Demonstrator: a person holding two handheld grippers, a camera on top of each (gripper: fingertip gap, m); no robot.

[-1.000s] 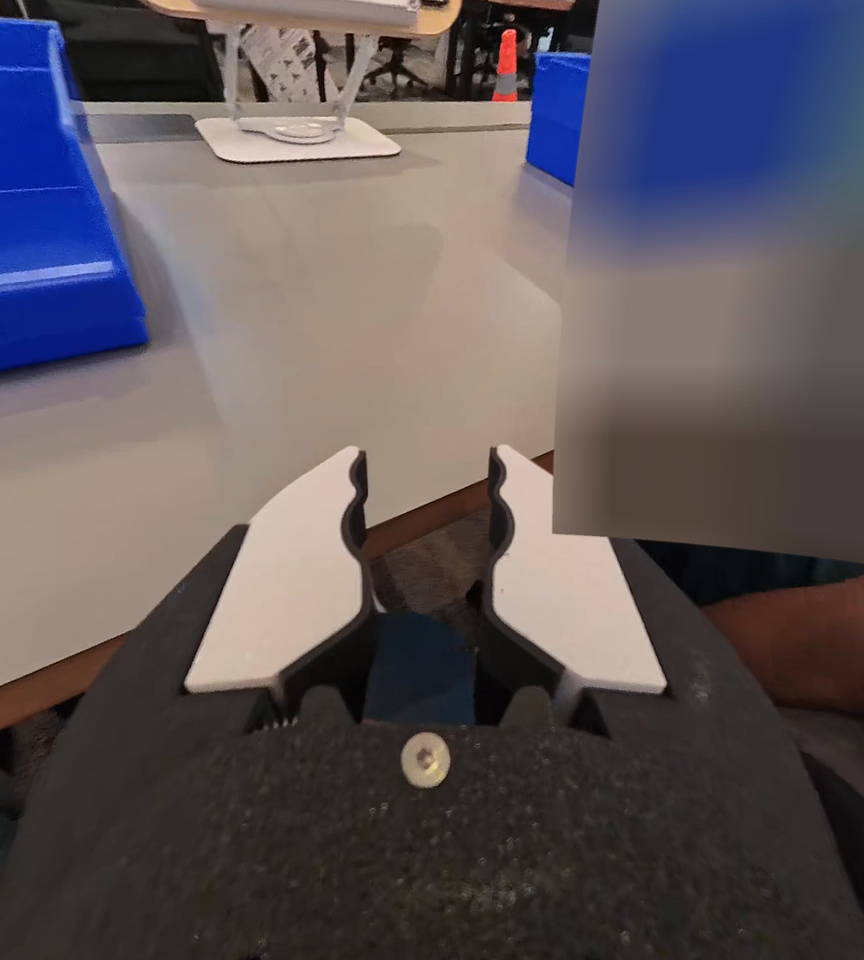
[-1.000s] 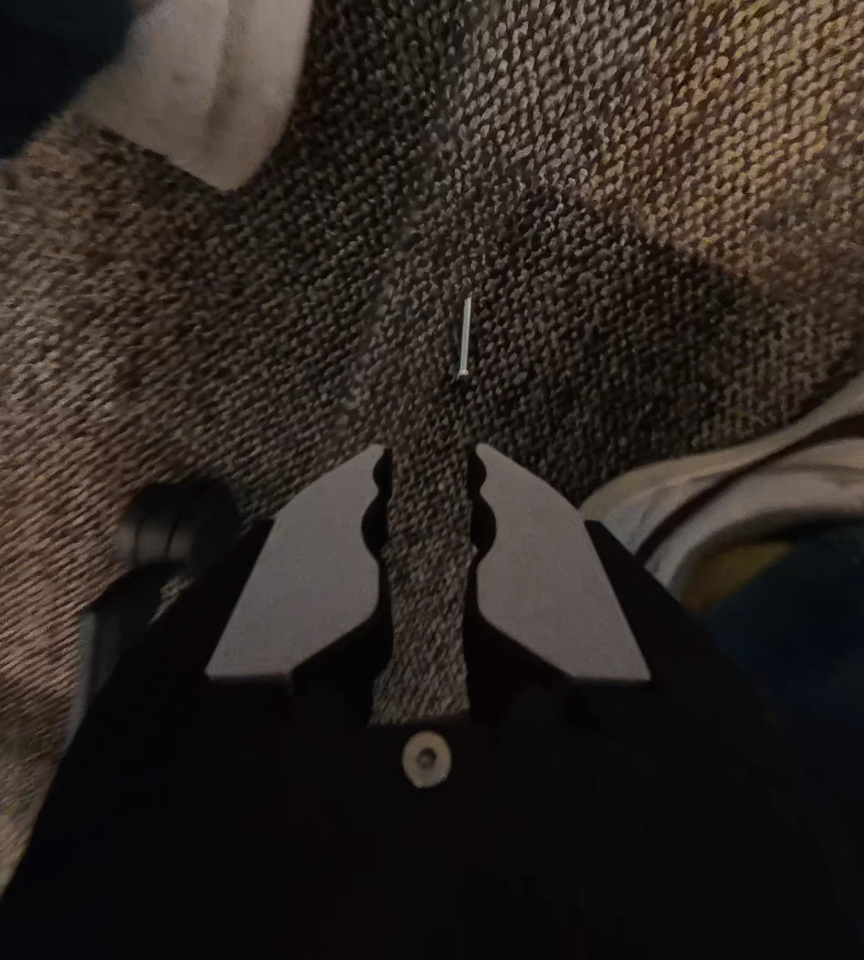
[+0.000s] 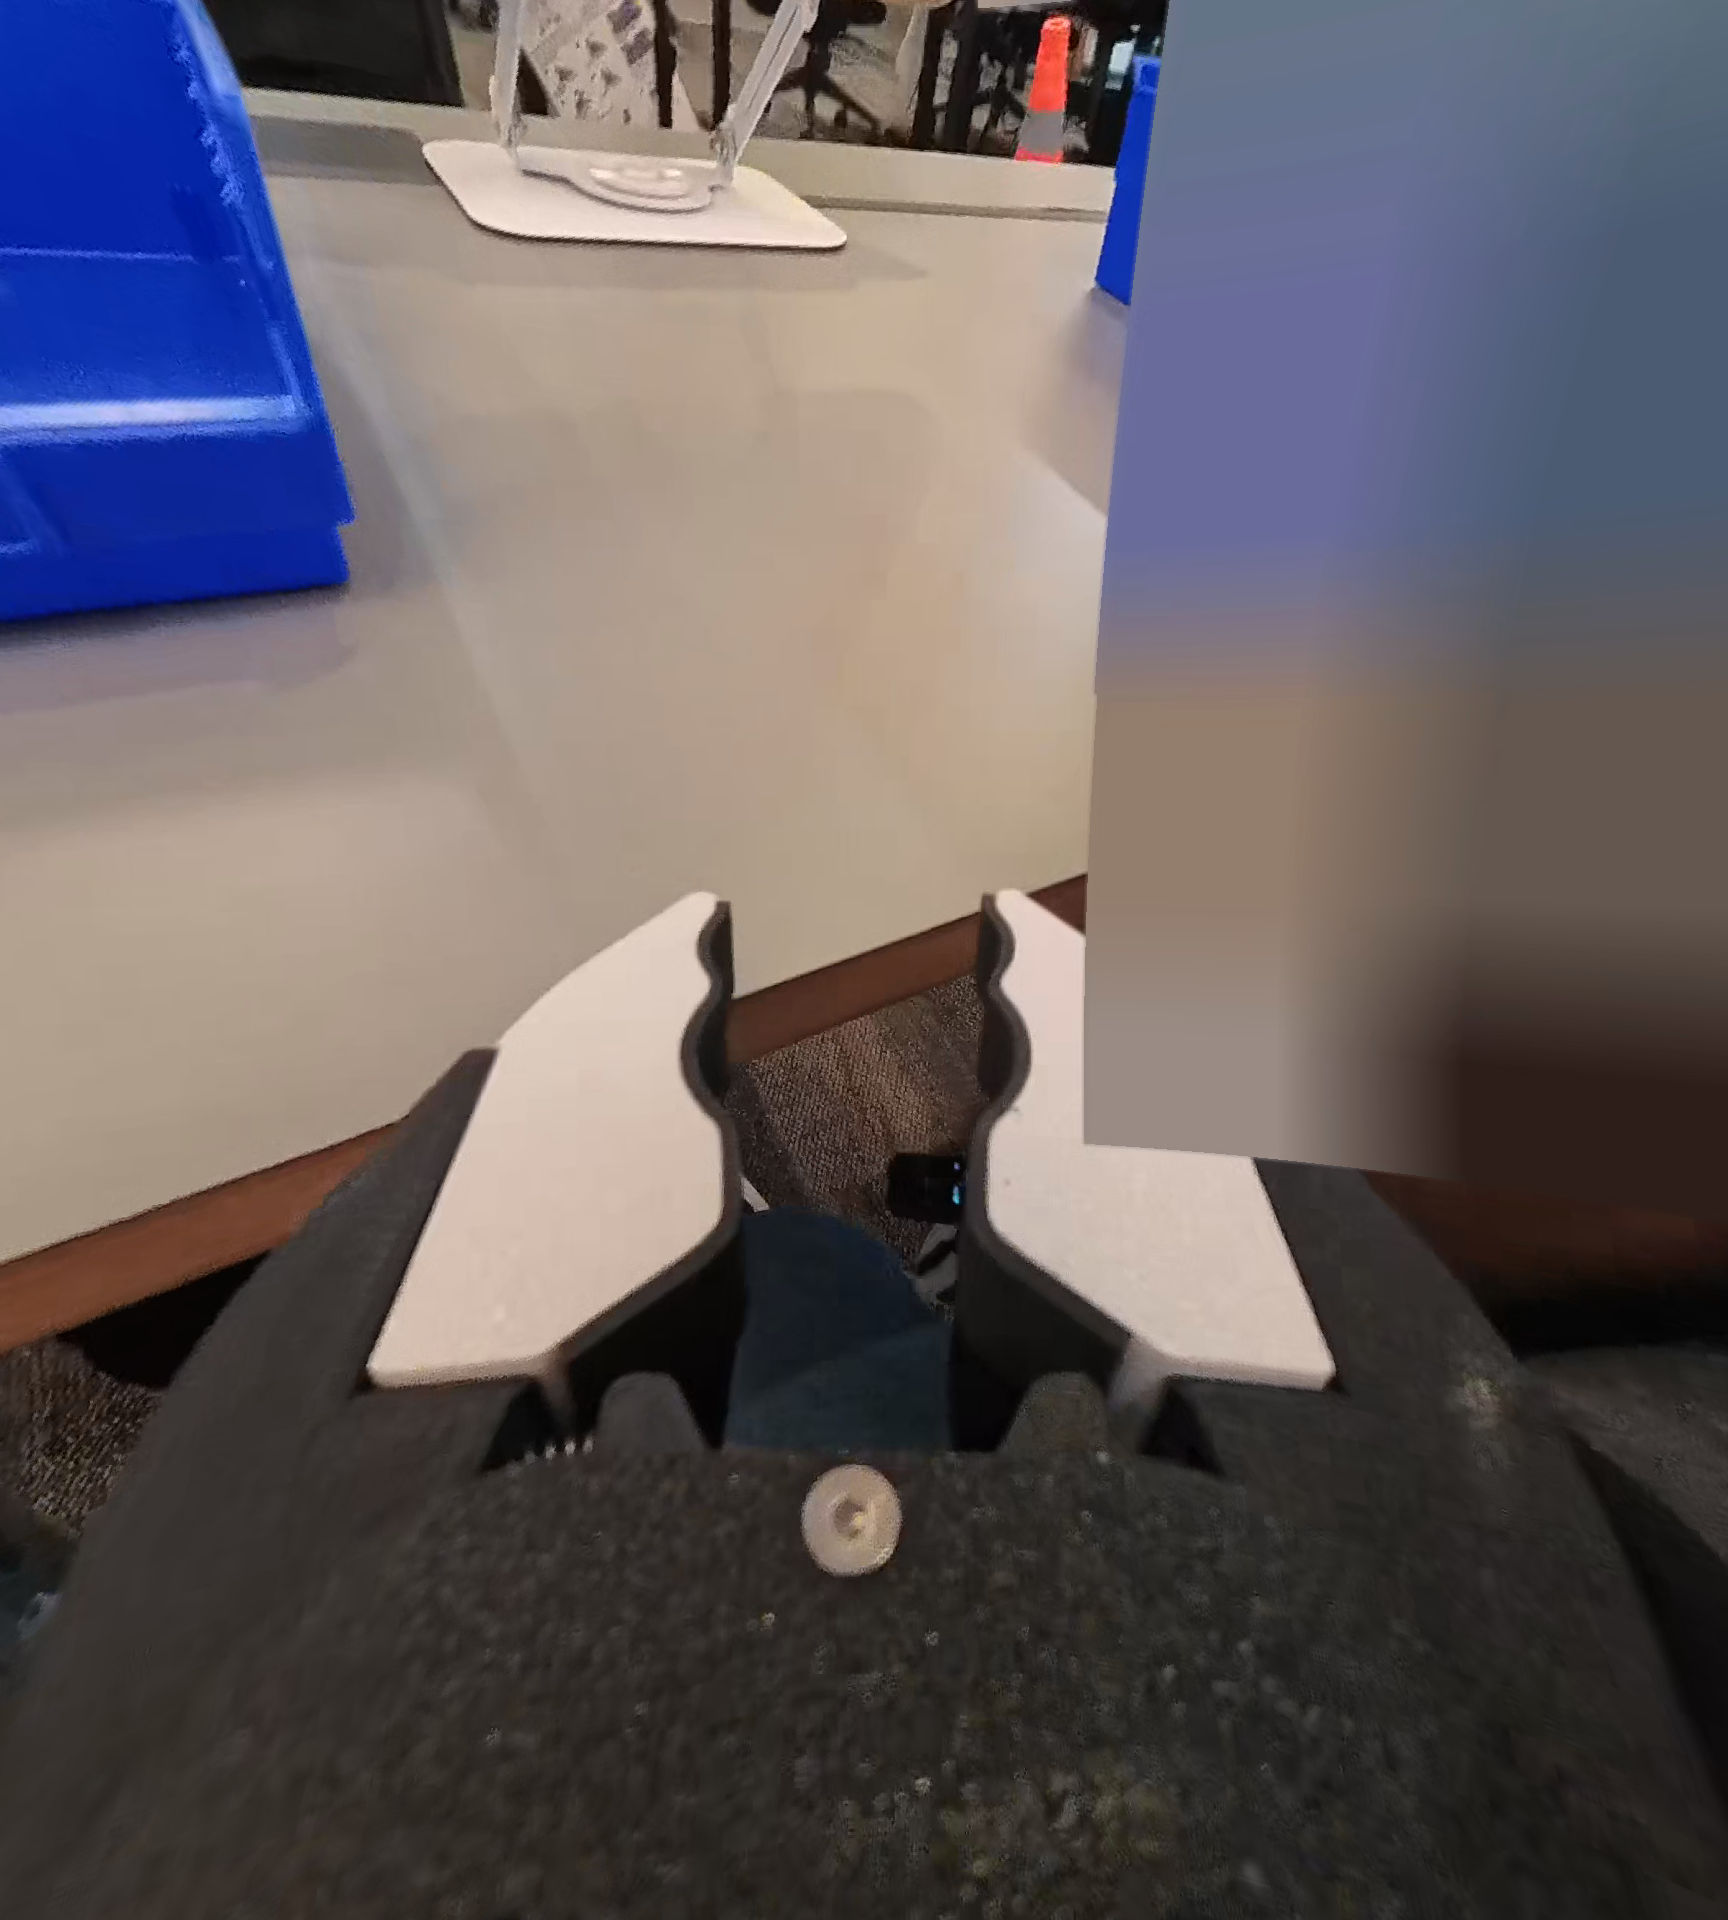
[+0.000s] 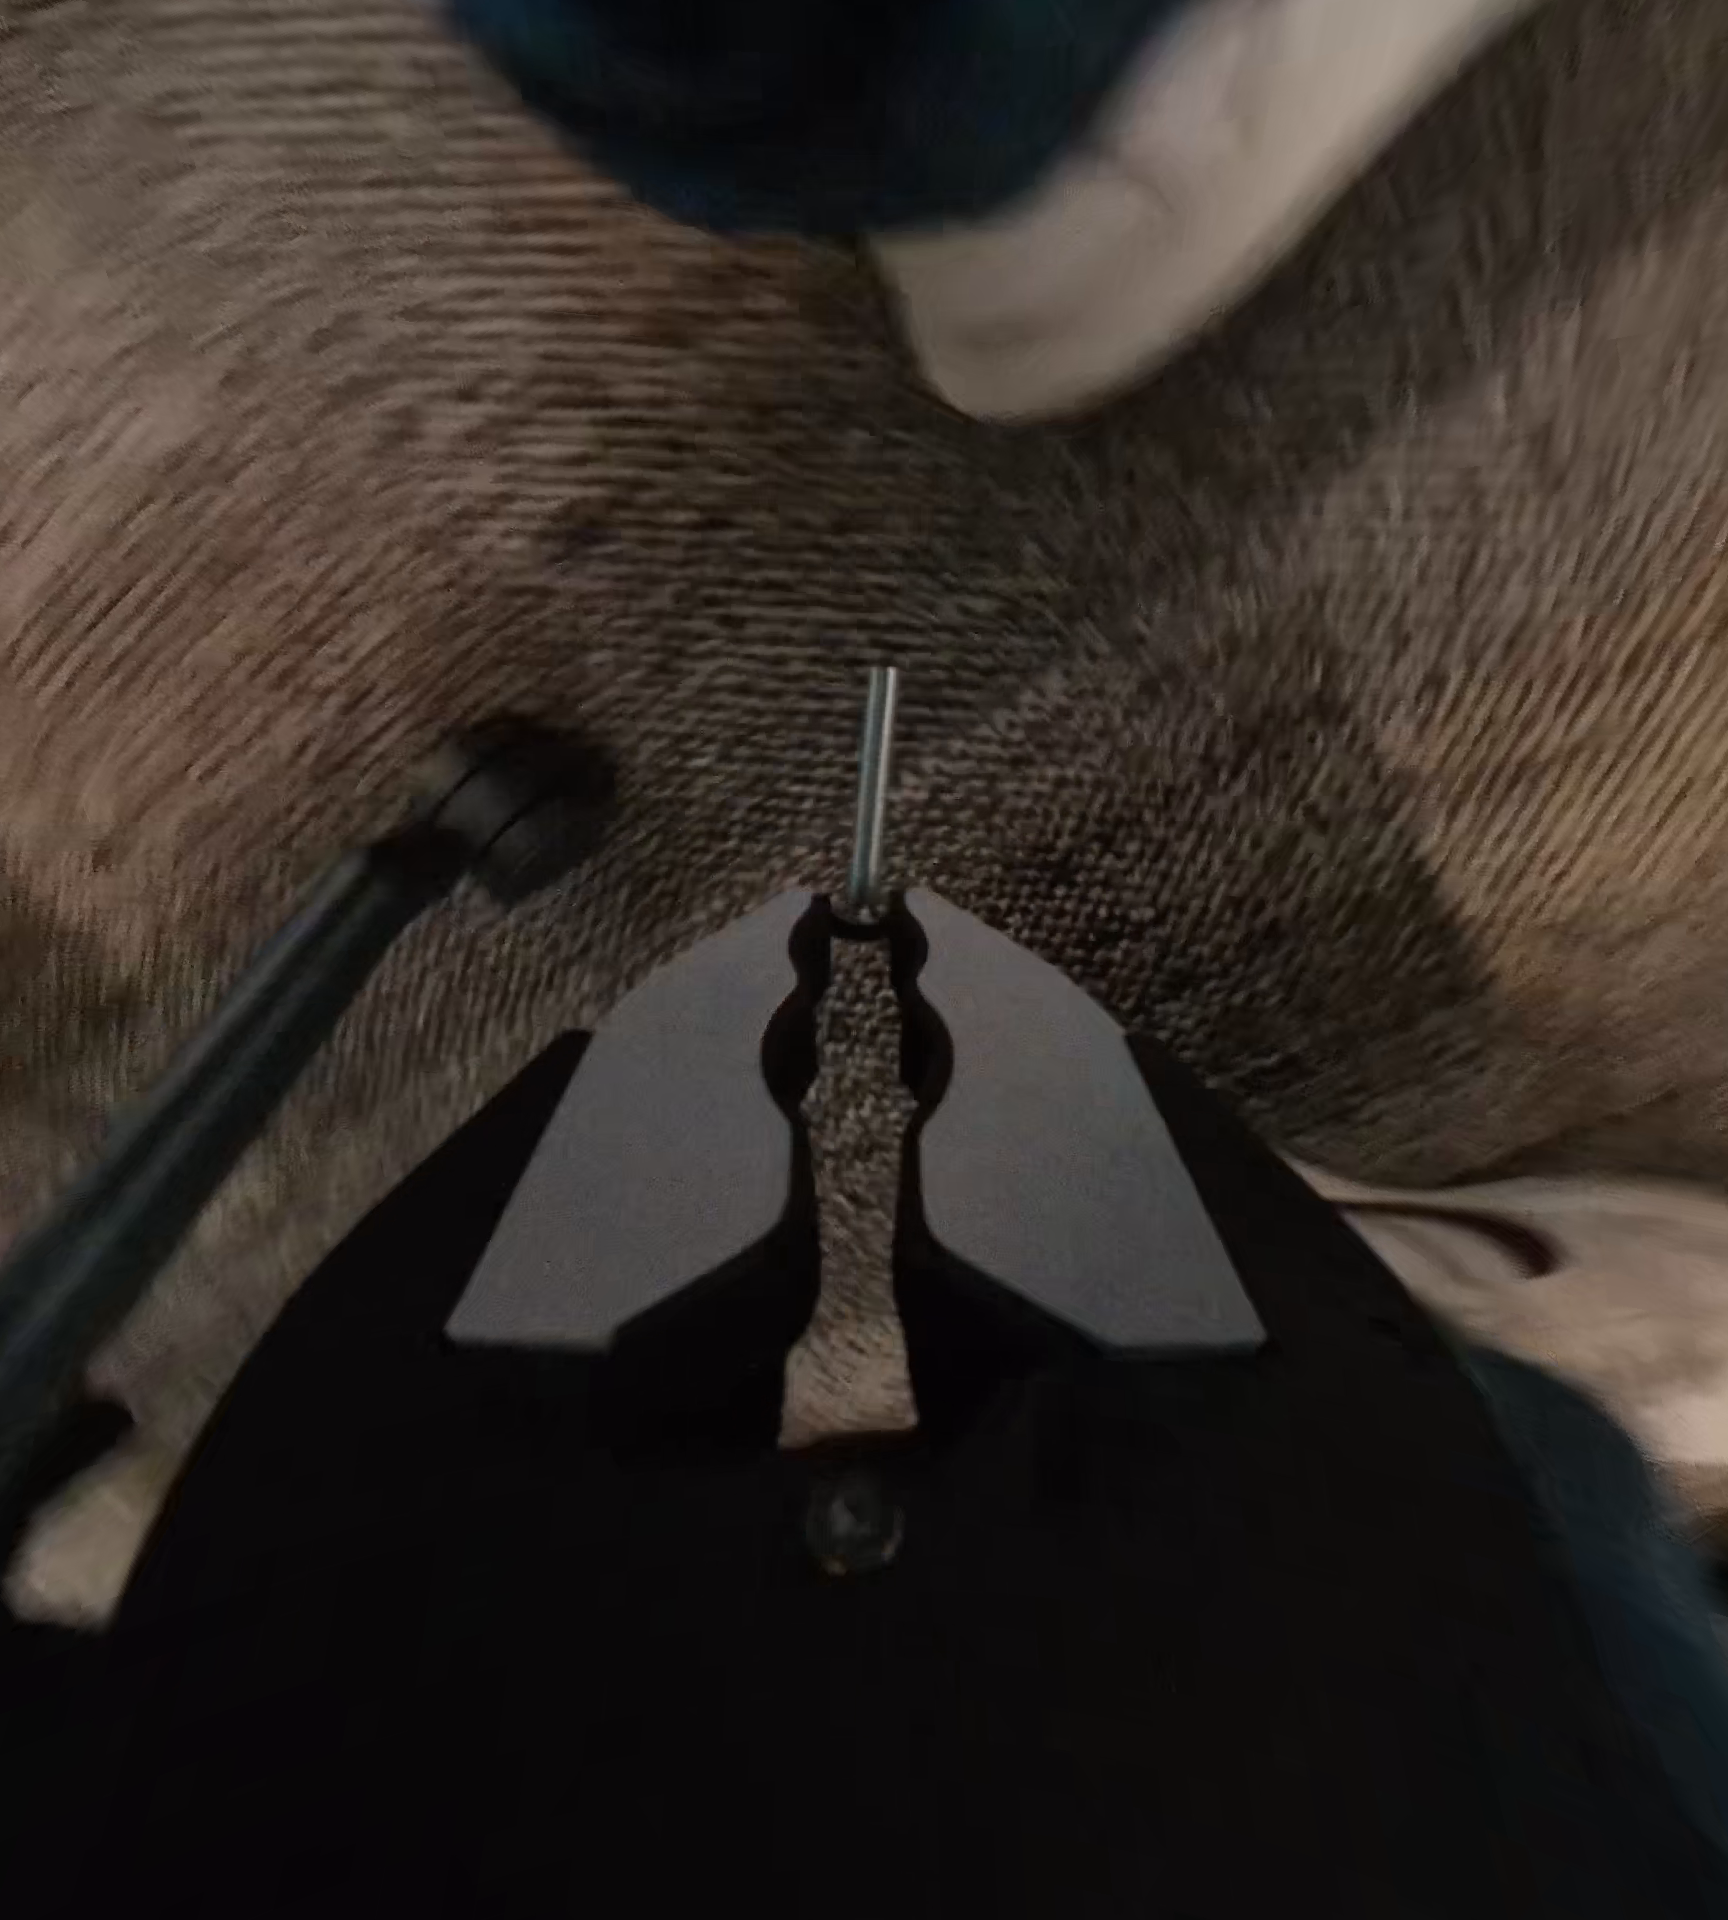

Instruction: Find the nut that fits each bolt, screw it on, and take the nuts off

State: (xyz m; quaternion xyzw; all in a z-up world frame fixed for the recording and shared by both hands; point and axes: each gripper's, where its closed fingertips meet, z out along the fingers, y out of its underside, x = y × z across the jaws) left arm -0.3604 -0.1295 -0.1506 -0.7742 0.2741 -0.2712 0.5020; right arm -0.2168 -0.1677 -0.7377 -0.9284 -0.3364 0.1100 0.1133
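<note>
Right claw [image 4: 865, 914] pinching the head end of a bolt [image 4: 873, 790] on the carpet floor [image 4: 1255, 831]

Its tips are nearly closed on the bolt; the thin shank points straight away from the claw. Left claw [image 3: 855, 987] hangs wide, holding nothing, at the worktop's [image 3: 631, 571] near edge. No nut in sight; matching and screwing seem undone

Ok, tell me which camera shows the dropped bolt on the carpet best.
The right wrist view. The thin silver bolt lies on the carpet straight ahead, its near end at the tips of the right gripper, whose fingers look nearly closed round it. The left wrist view shows none of it, only the grey table and the open left gripper.
</note>
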